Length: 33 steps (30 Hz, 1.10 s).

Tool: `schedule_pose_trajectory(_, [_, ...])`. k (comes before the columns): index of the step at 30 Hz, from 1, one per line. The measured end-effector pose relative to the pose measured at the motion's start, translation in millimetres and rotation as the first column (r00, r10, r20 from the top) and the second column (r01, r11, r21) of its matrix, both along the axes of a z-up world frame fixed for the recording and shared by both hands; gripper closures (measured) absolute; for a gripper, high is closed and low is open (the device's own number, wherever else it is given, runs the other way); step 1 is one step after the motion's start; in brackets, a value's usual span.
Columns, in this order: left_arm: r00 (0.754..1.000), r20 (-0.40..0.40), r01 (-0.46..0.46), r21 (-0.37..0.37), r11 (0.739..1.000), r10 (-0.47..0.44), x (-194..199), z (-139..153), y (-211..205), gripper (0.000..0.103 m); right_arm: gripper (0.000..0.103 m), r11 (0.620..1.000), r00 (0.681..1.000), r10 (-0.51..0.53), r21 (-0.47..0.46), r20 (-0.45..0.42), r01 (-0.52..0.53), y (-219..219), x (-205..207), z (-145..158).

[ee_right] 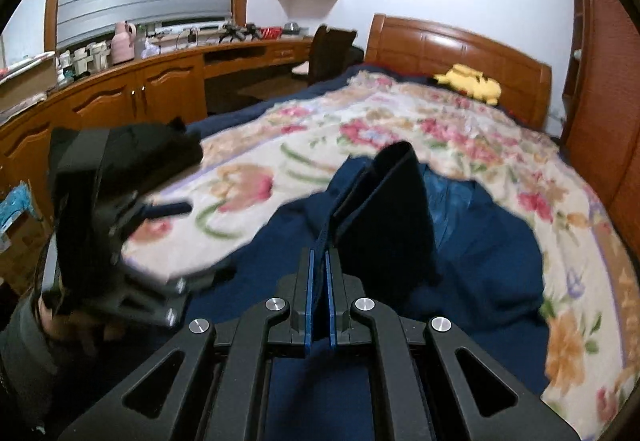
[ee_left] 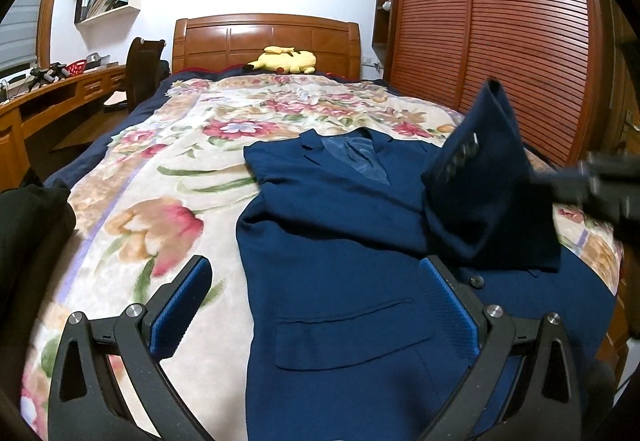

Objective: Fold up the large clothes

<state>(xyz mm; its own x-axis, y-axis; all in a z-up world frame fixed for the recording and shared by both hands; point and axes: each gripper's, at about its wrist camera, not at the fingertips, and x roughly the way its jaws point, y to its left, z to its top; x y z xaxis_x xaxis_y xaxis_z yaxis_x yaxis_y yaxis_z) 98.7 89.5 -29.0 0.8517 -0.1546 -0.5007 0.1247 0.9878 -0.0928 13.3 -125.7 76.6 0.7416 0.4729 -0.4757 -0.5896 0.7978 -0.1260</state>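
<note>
Jacket (ee_left: 340, 241) lay flat on one flowered bed (ee_left: 160, 169), one sleeve (ee_left: 480, 169) lifted.
Right gripper (ee_right: 319, 261) was clamped on that sleeve, holding it up over the chest; left gripper (ee_left: 316, 285) hovered above the hem, jaws wide apart, empty.

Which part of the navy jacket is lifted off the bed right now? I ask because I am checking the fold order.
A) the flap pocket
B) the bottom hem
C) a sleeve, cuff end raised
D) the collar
C: the right tongs are shut on the sleeve of the navy jacket, its buttoned cuff raised above the jacket body on the bed.
</note>
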Motion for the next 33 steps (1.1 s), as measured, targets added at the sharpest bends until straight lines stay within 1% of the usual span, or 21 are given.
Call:
schedule_pose_trajectory(3, [1.000,0.001,0.005,0.002,1.000,-0.005,-1.8,-0.3,-2.2,0.000,0.098,1.000,0.999,-0.010,-0.006,-0.035,0.010,-5.9,-11.5,-19.4])
schedule_pose_trajectory(8, [1.000,-0.002,0.008,0.012,1.000,-0.008,-6.5,-1.5,-4.2,0.000,0.098,0.999,0.997,-0.037,-0.024,-0.066,0.036,-16.6,-31.4,-42.4])
schedule_pose_trajectory(10, [1.000,-0.004,0.008,0.011,1.000,-0.008,-8.5,-1.4,-4.0,0.000,0.098,0.999,0.994,-0.045,-0.010,-0.101,0.045,-20.1,-36.3,-48.0])
schedule_pose_trajectory(13, [1.000,-0.005,0.008,0.008,1.000,-0.008,-11.8,-1.2,-5.2,0.000,0.098,0.998,0.989,-0.059,-0.014,-0.137,0.058,-22.9,-42.6,-56.9])
schedule_pose_trajectory(16, [1.000,-0.010,0.007,0.012,1.000,-0.007,-15.4,-1.7,-7.6,0.000,0.098,0.998,0.986,-0.055,0.011,-0.158,0.058,-27.3,-50.4,-54.4])
schedule_pose_trajectory(20, [1.000,-0.023,0.016,0.001,1.000,-0.016,-21.0,-4.0,-12.7,0.000,0.095,0.998,0.991,-0.067,0.007,-0.120,0.068,-30.8,-61.4,-42.6])
schedule_pose_trajectory(21, [0.999,-0.026,0.020,-0.001,1.000,-0.020,-21.7,-4.5,-14.6,0.000,0.093,0.997,0.992,-0.074,0.005,-0.105,0.075,-33.6,-65.2,-40.0])
schedule_pose_trajectory(25, [0.999,-0.037,0.036,0.008,0.999,-0.035,-26.1,-7.5,-27.1,0.000,0.090,0.992,0.991,-0.126,0.001,-0.047,0.126,-45.1,-74.0,-32.1])
schedule_pose_trajectory(29, [0.997,-0.045,0.059,0.020,0.998,-0.058,-31.1,-8.3,-42.2,0.000,0.090,0.980,0.980,-0.198,-0.010,0.002,0.198,-57.7,-67.6,-30.0])
schedule_pose_trajectory(33, [0.996,-0.040,0.086,0.036,0.996,-0.084,-38.0,-8.1,-58.2,0.000,0.090,0.967,0.967,-0.253,0.004,0.014,0.253,-69.9,-57.4,-34.4])
